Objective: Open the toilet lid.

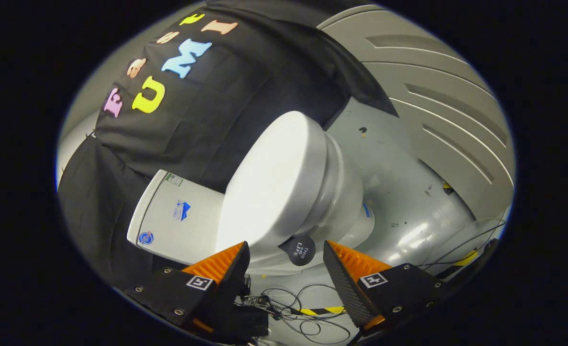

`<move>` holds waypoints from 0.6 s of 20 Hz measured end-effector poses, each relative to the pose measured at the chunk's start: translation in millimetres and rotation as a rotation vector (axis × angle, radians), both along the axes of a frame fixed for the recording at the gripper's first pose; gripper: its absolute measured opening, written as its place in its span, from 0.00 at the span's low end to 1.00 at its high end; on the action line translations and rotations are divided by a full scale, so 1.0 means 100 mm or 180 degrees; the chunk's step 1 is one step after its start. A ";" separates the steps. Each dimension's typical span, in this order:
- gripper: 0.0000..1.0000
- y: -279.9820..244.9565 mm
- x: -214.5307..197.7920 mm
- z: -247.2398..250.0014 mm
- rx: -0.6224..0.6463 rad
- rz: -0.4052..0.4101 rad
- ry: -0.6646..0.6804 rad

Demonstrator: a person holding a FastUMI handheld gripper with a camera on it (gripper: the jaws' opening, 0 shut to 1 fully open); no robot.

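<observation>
Gripper is seen with fingers spread wide, nothing pinched between them. The toilet lid is down and shut, lying just ahead of the fingers, running from the gap between the tips out toward 12 o'clock. The view is rolled, so the toilet appears tilted. A round black tab is stuck at the lid's near rim, between the fingertips and nearer the right one; white writing on it reads roughly "THIS WAS LIFE", though the middle word cannot be read surely. The cistern is at 10 o'clock of the fingers, butted against the lid's hinge end; three stickers are carried on it (green-edged label, blue logo, round blue badge), text too small to read. Loose cables and a yellow-black hazard tape strip are on the grey floor between the fingers. A grey ribbed panel is at 2 o'clock.
</observation>
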State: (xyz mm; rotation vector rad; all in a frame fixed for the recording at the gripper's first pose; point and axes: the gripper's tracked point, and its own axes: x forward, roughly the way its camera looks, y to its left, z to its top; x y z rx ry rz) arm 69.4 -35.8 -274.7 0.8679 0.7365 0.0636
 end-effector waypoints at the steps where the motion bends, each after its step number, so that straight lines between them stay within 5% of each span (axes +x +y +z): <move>1: 0.95 0.01 0.00 -0.05 0.0106 -0.0026 0.0046; 12: 0.76 0.39 0.03 -0.35 0.1062 0.0034 0.0363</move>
